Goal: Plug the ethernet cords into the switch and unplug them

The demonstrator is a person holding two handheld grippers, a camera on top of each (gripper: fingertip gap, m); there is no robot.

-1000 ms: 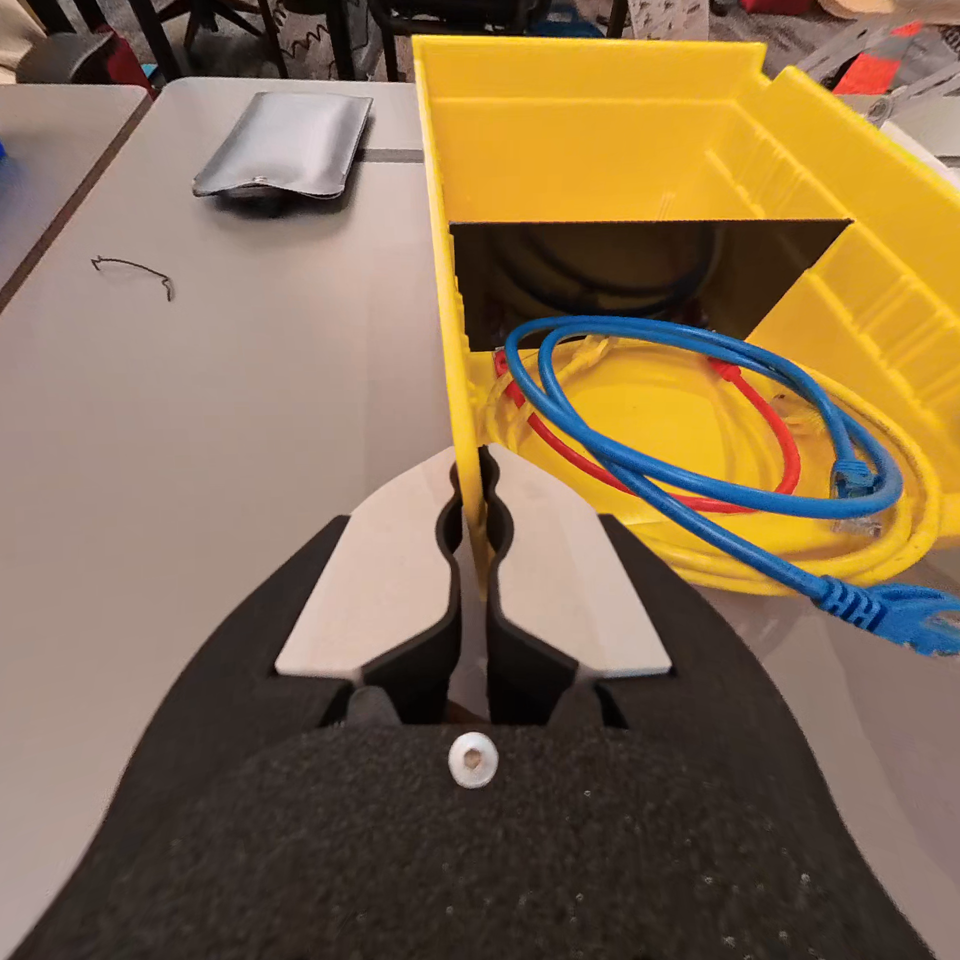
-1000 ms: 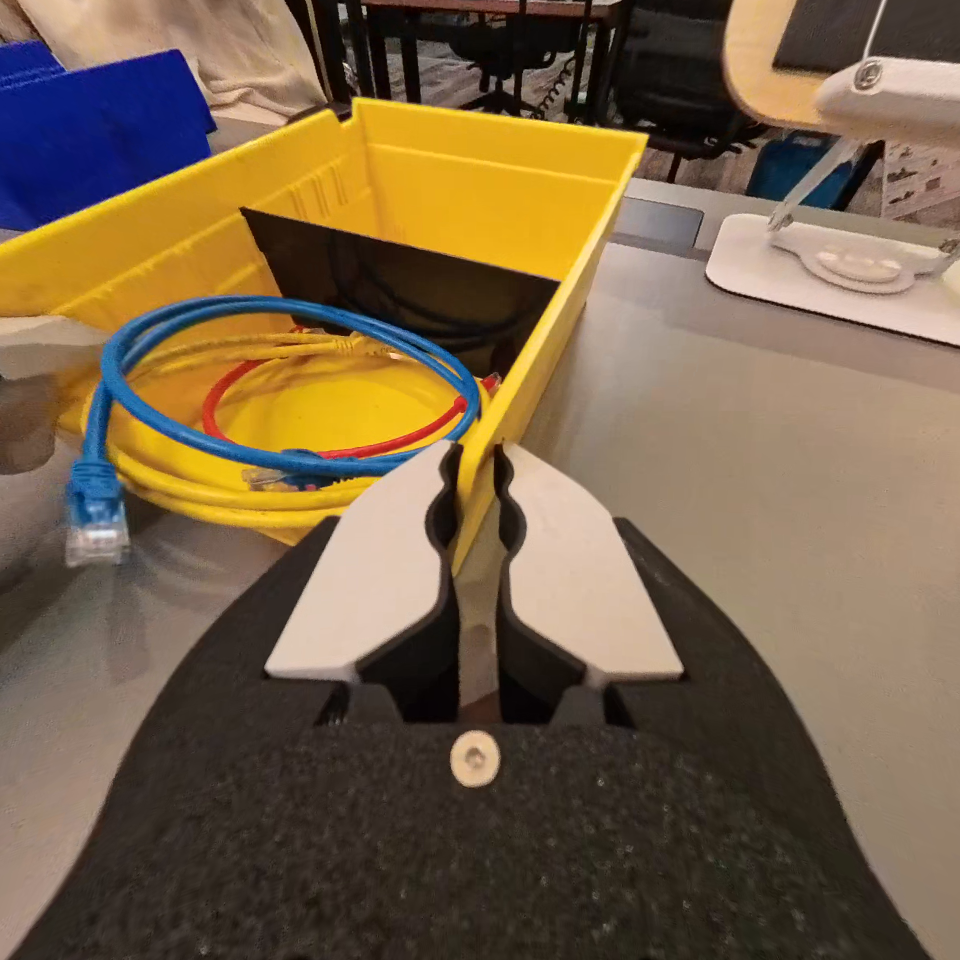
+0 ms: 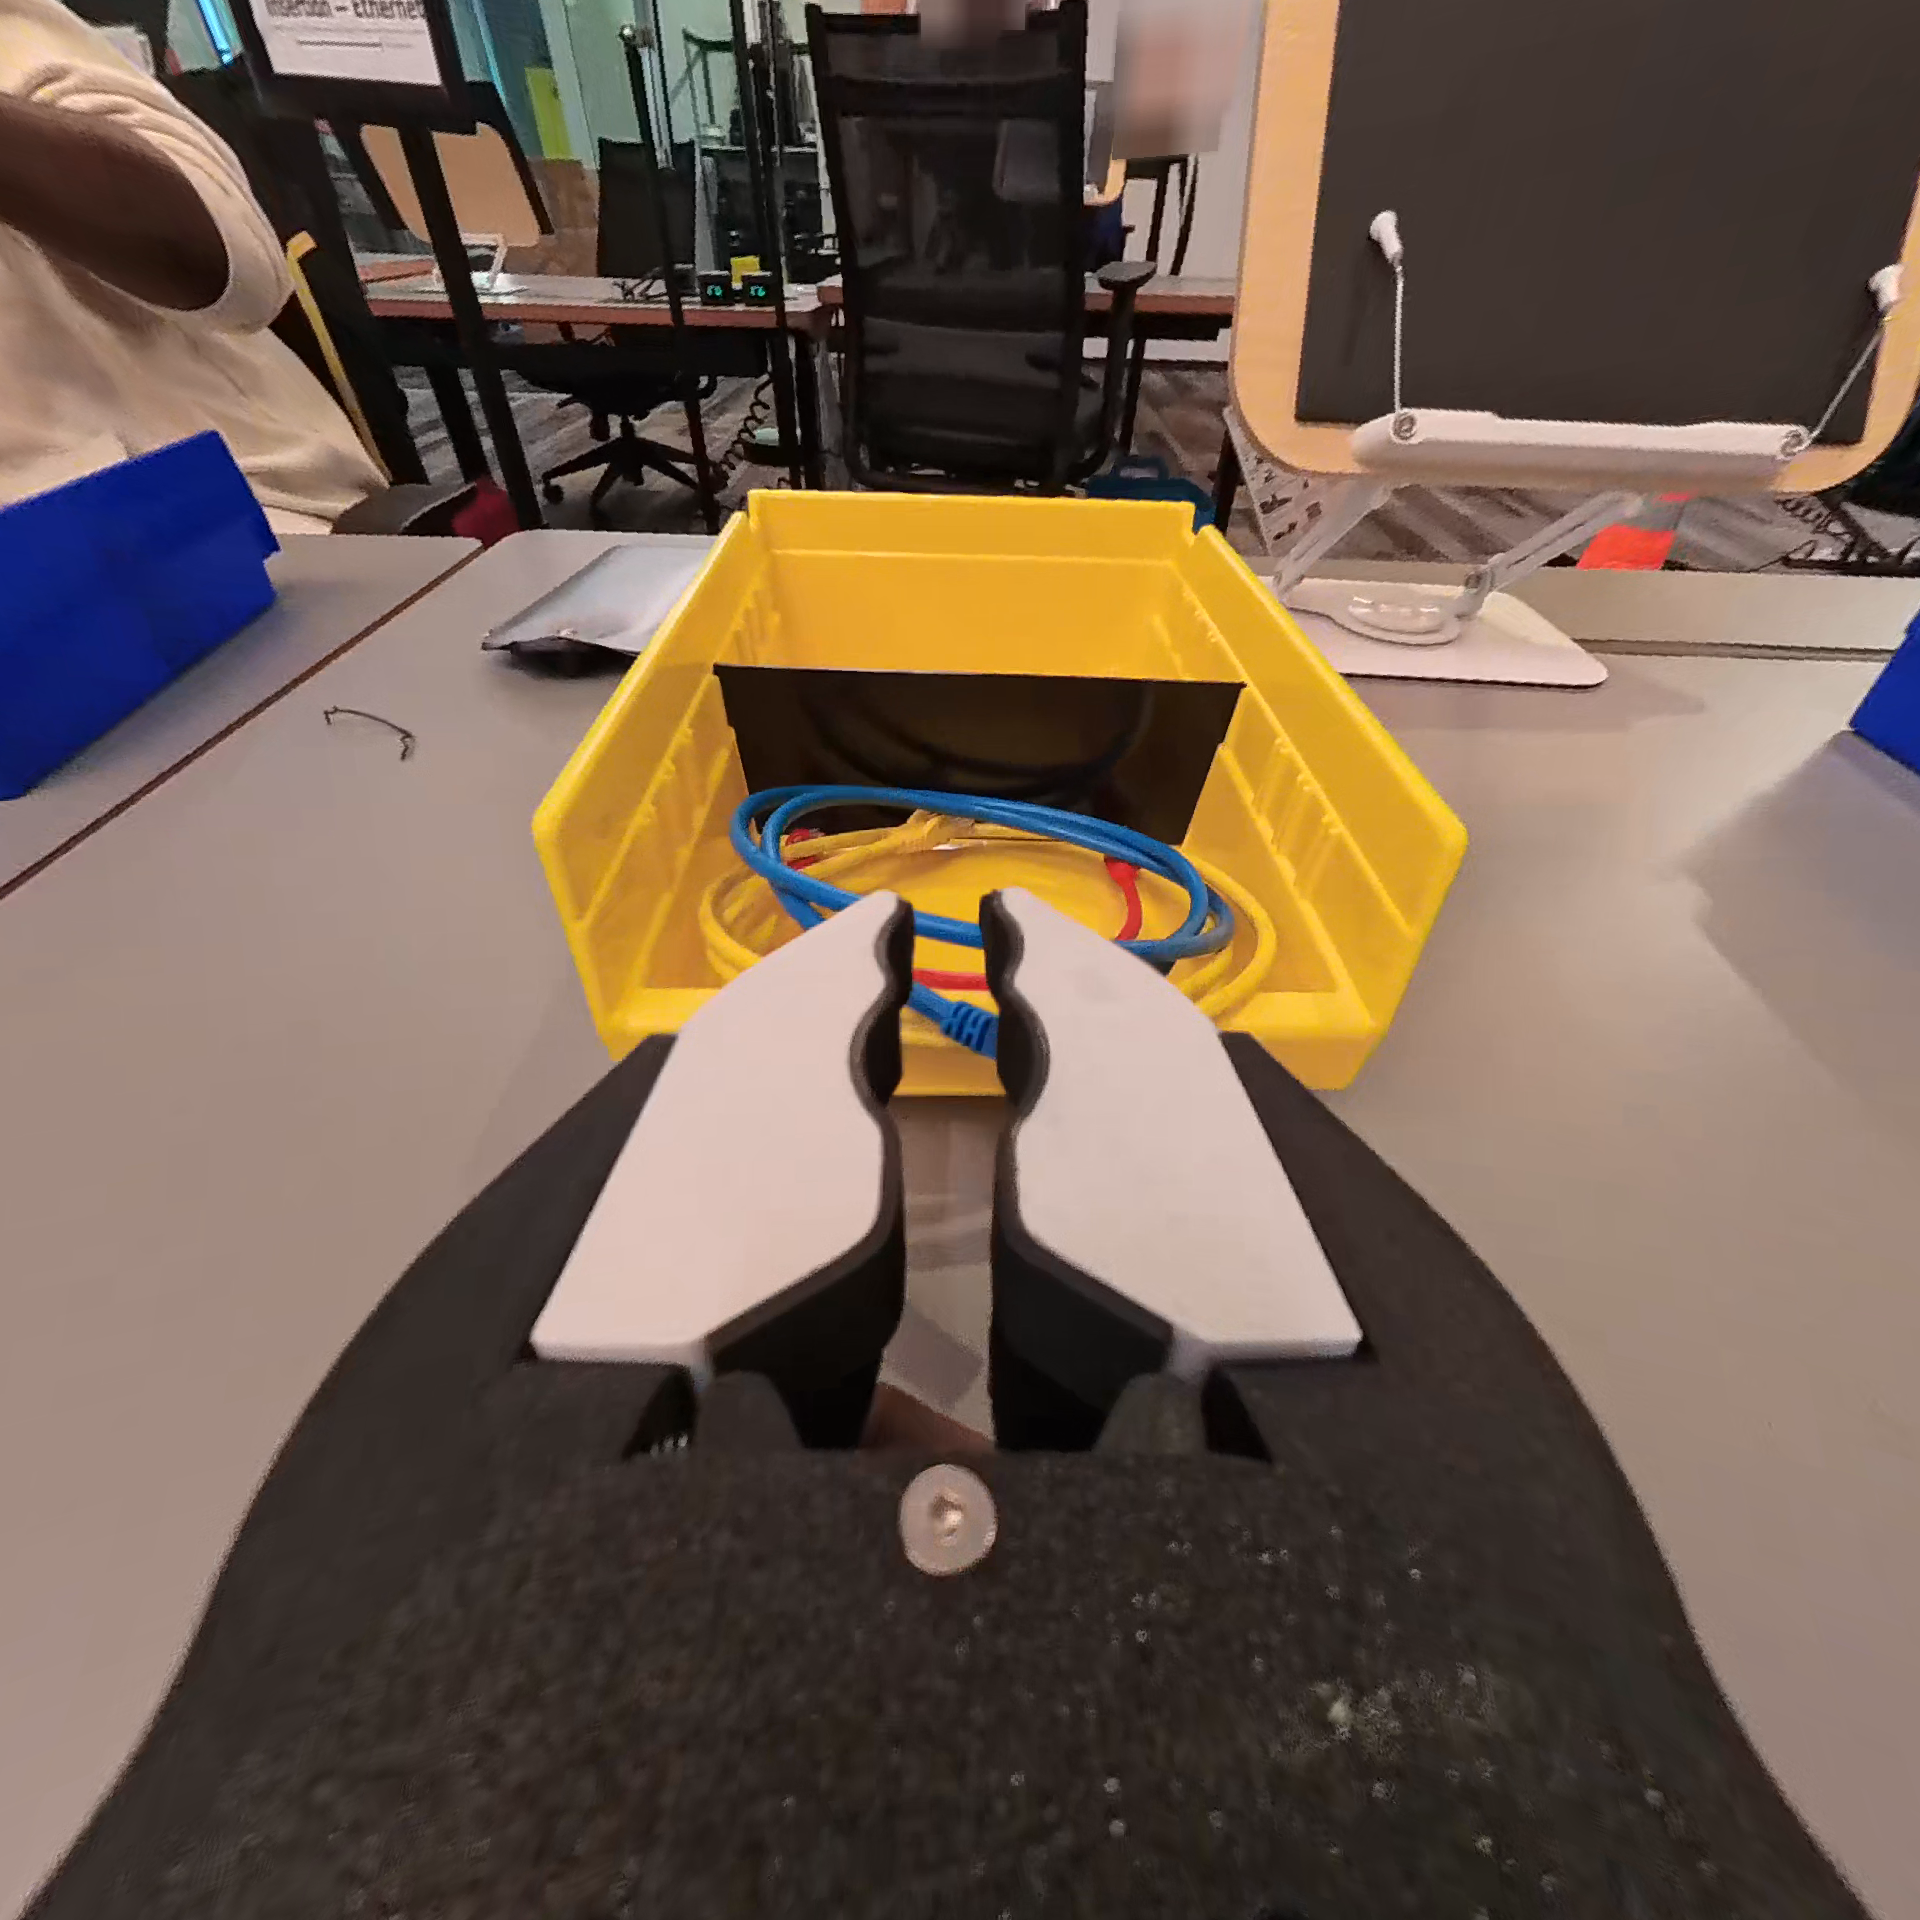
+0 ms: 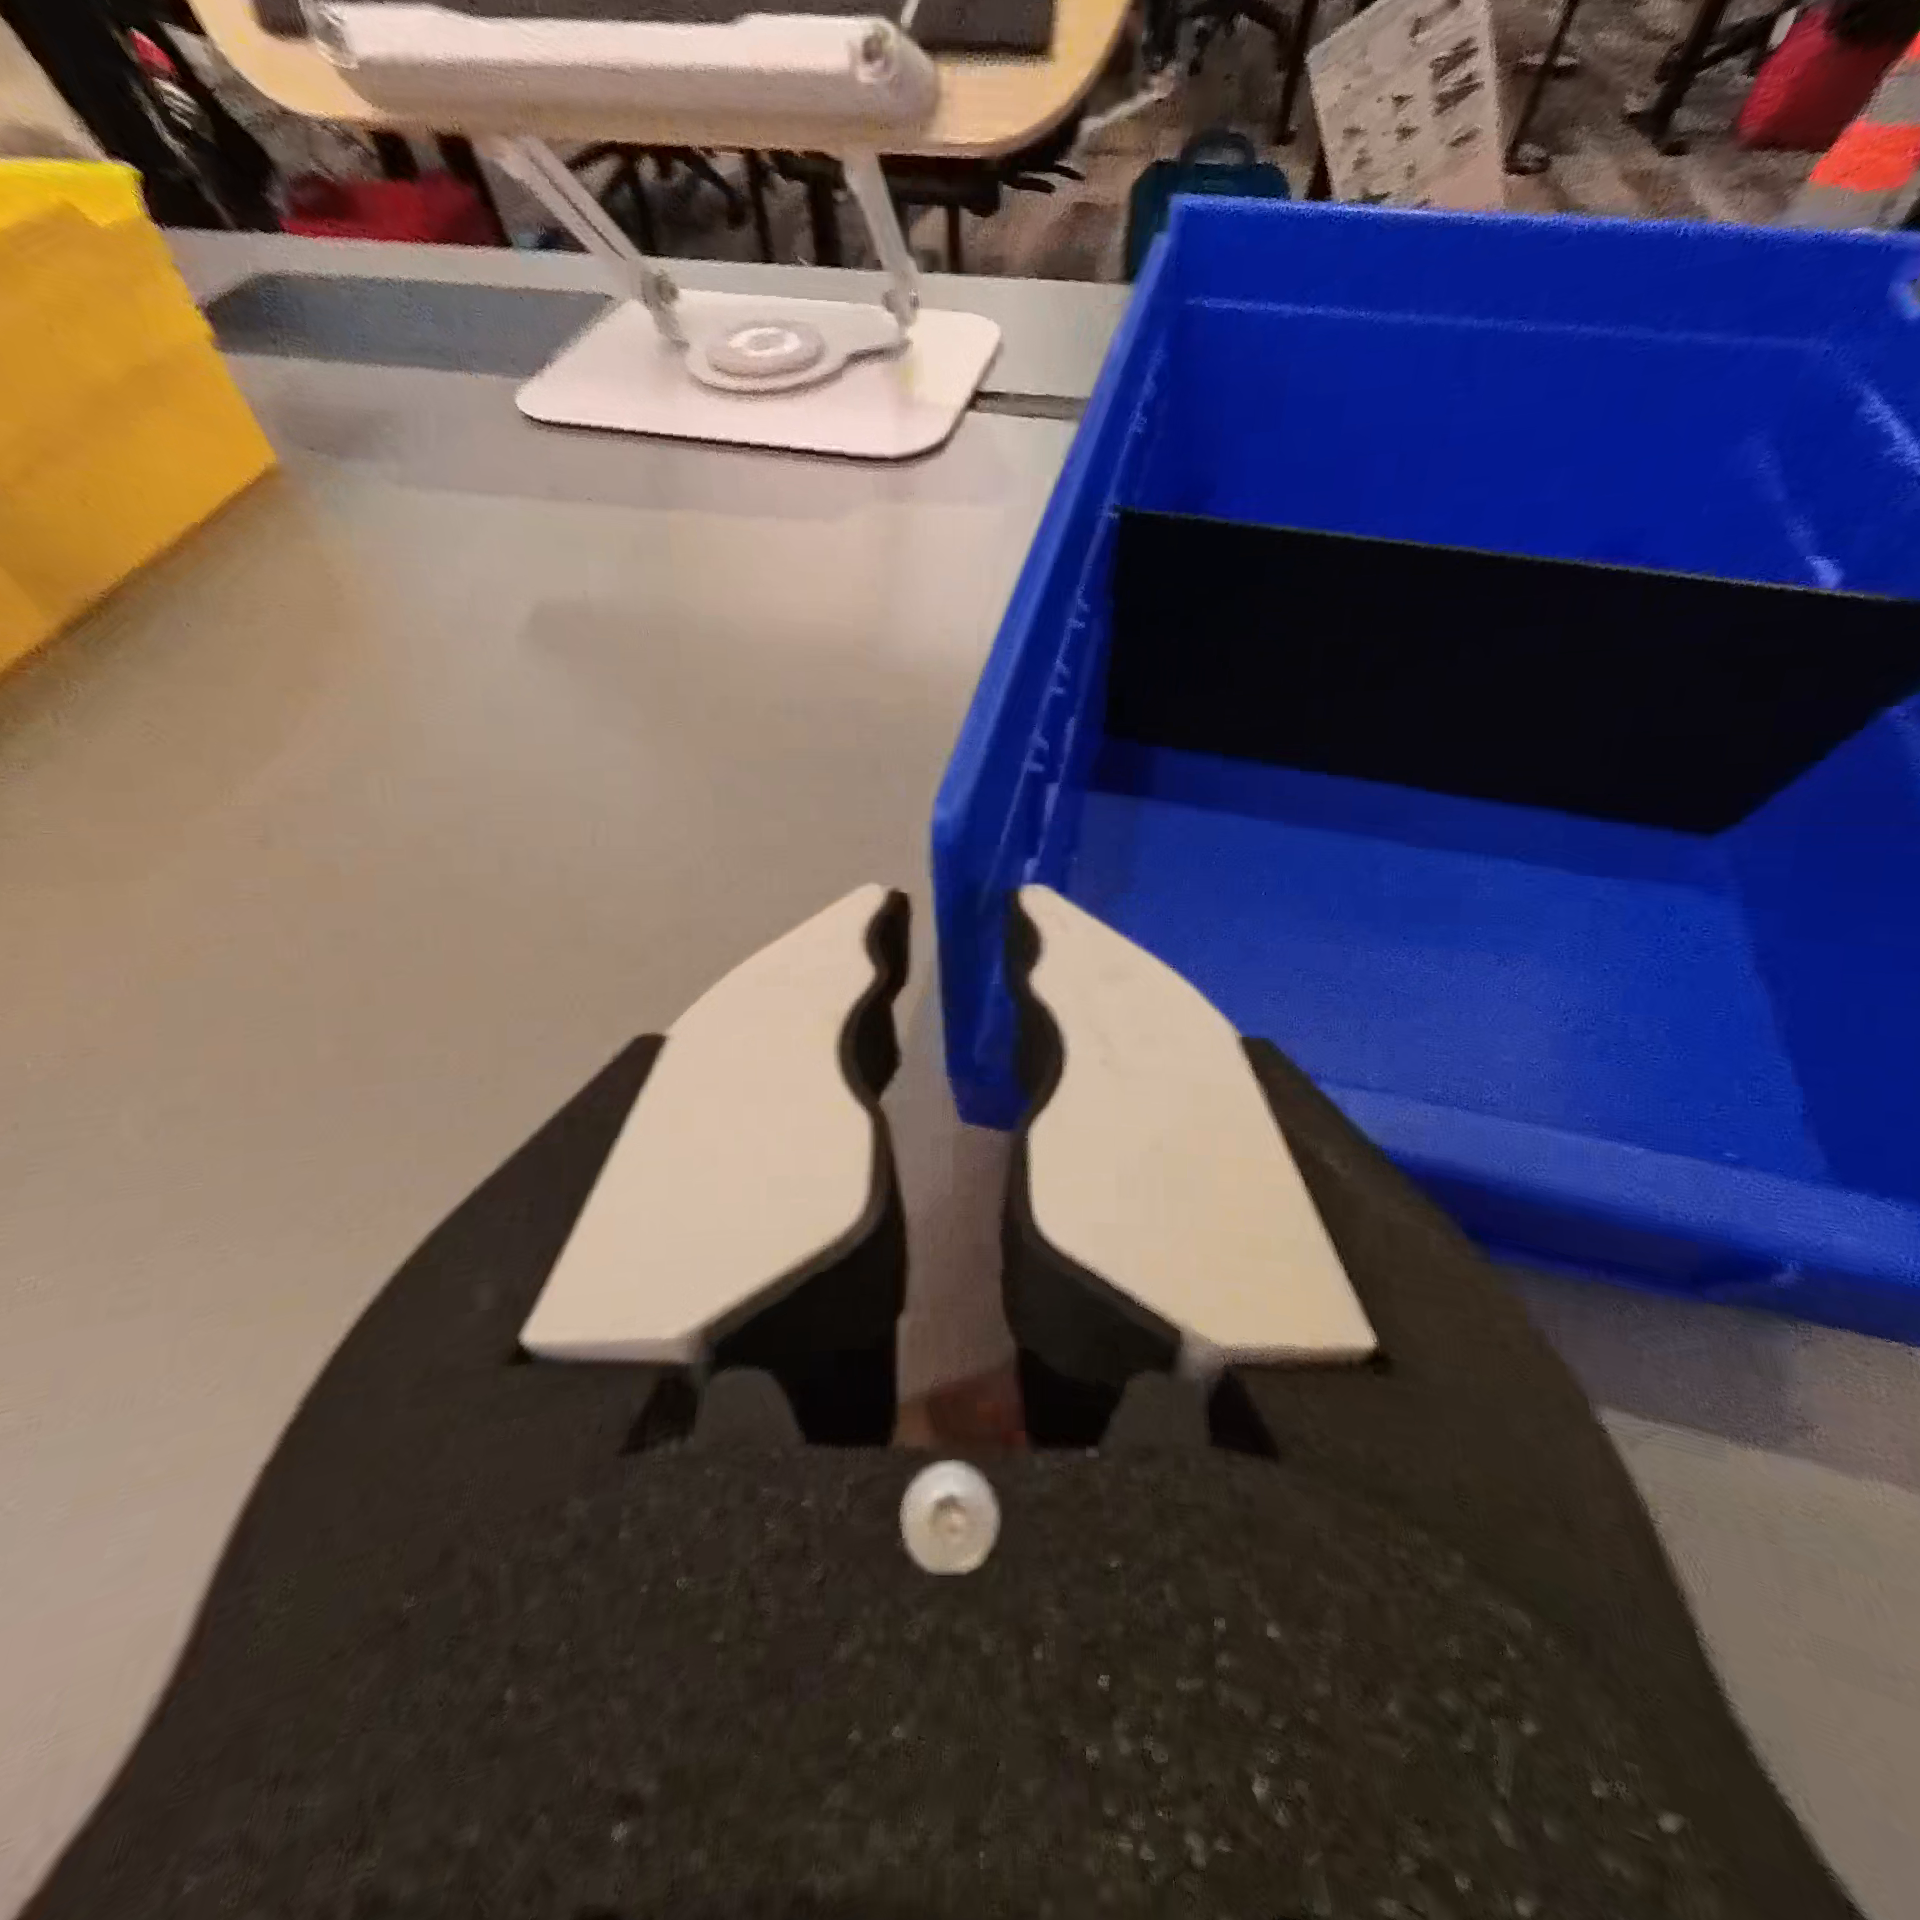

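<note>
Three cords, blue (image 3: 1081, 831), red (image 3: 1127, 904) & yellow (image 3: 1252, 951), lie coiled in yellow bin (image 3: 644, 831), no switch visible; left gripper (image 3: 945, 914) & right gripper (image 4: 958, 906) slightly parted, empty — plugging prob not begun.

Printed writing only on a framed white sign (image 3: 348, 42) at upper left behind the bench, and on a speckled printed sheet (image 4: 1408, 104) in the right wrist view's background.

A black mesh office chair (image 3: 961, 281) stands behind the grey table (image 3: 312, 987), with desks (image 3: 582, 296) and patterned carpet (image 3: 1174, 416) beyond it
</note>
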